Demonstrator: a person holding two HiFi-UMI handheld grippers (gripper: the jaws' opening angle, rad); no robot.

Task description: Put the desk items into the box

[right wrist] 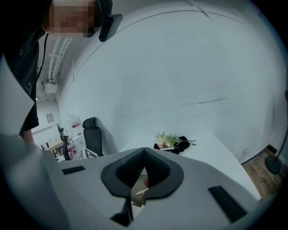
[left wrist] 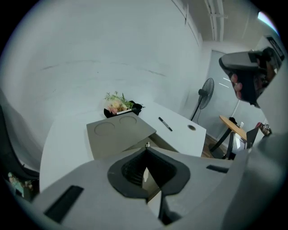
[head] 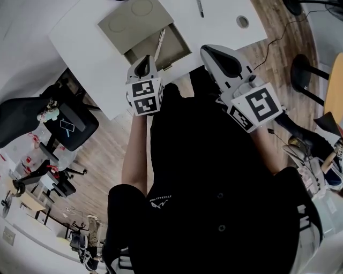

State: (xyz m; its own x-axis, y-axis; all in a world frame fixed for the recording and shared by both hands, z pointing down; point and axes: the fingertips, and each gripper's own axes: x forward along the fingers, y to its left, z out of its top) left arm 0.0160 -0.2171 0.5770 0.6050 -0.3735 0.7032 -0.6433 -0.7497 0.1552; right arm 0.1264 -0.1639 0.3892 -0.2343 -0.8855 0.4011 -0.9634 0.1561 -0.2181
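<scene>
The left gripper [head: 143,65] and right gripper [head: 221,58], jaws pressed together and empty, hover by the tabletop's [head: 96,59] near edge, where the box [head: 170,51] sits half-uncovered, a pen [head: 200,8] lying beyond it.

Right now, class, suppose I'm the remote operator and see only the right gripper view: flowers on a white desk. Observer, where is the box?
Observer: The grey box sits near the front edge of the desk, just ahead of the left gripper.
Operator: Is it open?
Observer: Partly; its lid covers only the far part.
Operator: What lies loose on the desk?
Observer: A black pen, beyond the box to its right.
</scene>
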